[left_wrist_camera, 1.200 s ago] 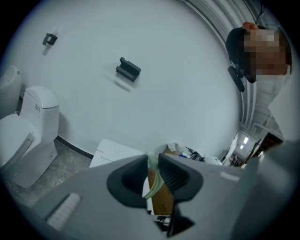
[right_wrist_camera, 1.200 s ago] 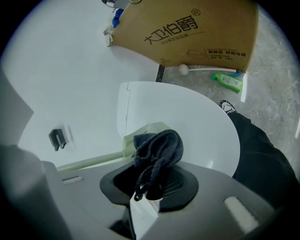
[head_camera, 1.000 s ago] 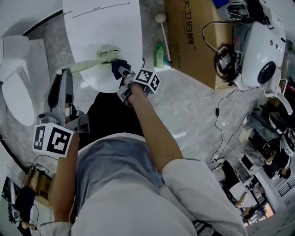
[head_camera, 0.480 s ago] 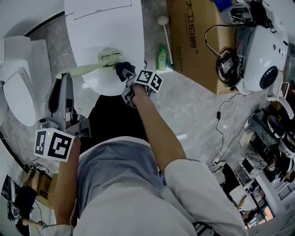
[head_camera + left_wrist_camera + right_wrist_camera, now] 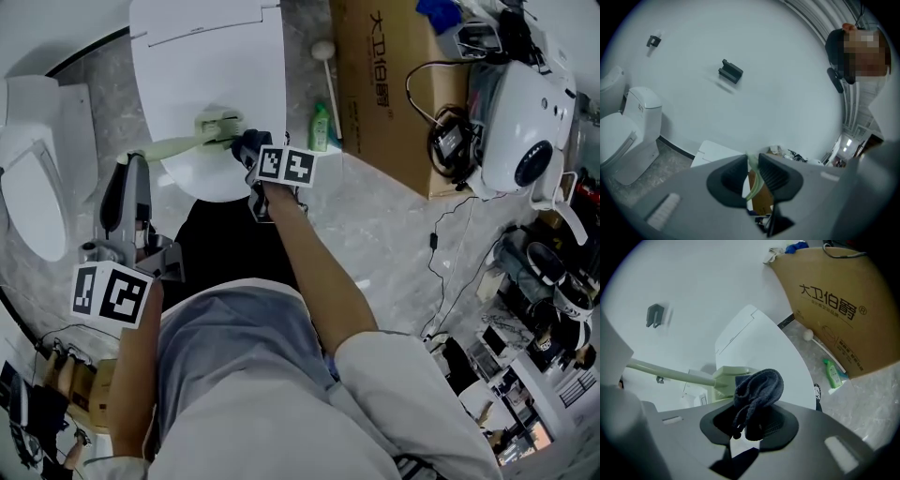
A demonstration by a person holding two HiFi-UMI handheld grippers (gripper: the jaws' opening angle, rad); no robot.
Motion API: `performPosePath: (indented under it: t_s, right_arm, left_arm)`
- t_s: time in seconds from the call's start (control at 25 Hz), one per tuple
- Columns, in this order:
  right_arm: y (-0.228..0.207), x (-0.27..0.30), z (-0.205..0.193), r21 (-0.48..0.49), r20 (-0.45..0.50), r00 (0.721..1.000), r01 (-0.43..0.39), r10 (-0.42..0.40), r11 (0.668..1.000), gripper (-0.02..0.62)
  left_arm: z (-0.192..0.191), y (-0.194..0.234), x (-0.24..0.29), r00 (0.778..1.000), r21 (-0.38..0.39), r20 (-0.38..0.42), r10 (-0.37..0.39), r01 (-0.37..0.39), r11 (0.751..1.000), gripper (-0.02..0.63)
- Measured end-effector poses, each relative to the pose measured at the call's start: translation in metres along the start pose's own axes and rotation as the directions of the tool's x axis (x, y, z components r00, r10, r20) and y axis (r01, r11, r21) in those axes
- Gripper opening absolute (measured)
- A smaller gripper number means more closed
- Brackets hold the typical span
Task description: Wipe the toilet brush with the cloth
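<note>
My left gripper (image 5: 752,175) pinched the pale green toilet brush (image 5: 183,142) by its handle; my right gripper (image 5: 751,422) pinched a dark grey knitted cloth (image 5: 759,384) against its head, upper left.

Cardboard box (image 5: 386,103), green bottle (image 5: 321,128) beside it, white toilet (image 5: 33,178)

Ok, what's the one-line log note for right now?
left gripper: shut on toilet brush handle | right gripper: shut on cloth | cloth against brush head
</note>
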State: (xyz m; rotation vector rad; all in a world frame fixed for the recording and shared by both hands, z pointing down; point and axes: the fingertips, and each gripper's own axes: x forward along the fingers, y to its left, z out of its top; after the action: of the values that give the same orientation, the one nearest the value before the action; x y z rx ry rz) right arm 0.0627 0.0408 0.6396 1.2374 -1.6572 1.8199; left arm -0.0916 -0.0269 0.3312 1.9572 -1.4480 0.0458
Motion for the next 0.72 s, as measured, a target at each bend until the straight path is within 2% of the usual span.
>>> performPosePath:
  t_s: [0.16, 0.24, 0.36, 0.44, 0.52, 0.72]
  right_arm:
    - [0.013, -0.002, 0.003, -0.083, -0.008, 1.0, 0.022, -0.022, 0.996, 0.092]
    - [0.021, -0.003, 0.003, -0.161, -0.012, 0.999, 0.034, -0.036, 0.986, 0.092]
    - [0.038, -0.004, 0.002, -0.322, -0.021, 0.999, 0.03, -0.039, 0.946, 0.092]
    - [0.047, -0.001, 0.003, -0.394, -0.028, 0.999, 0.027, -0.041, 0.919, 0.092]
    - [0.048, 0.003, 0.009, -0.41, -0.036, 0.998, 0.029, -0.048, 0.912, 0.092]
    - [0.036, 0.017, 0.024, -0.343, -0.078, 0.994, 0.045, -0.076, 0.938, 0.092]
  left_arm:
    - [0.001, 0.001, 0.001, 1.0, -0.007, 0.001, -0.001, 0.001, 1.0, 0.0]
    - [0.002, 0.001, 0.002, 1.0, -0.009, 0.003, -0.001, 0.001, 1.0, 0.0]
    - [0.003, 0.001, 0.003, 1.0, -0.006, 0.004, -0.006, 0.006, 1.0, 0.0]
    - [0.004, 0.001, 0.003, 1.0, -0.005, 0.003, -0.008, 0.008, 1.0, 0.0]
    - [0.004, 0.002, 0.004, 1.0, -0.008, 0.002, -0.007, 0.007, 1.0, 0.0]
    - [0.002, 0.005, 0.004, 1.0, -0.017, -0.013, -0.003, 0.003, 1.0, 0.0]
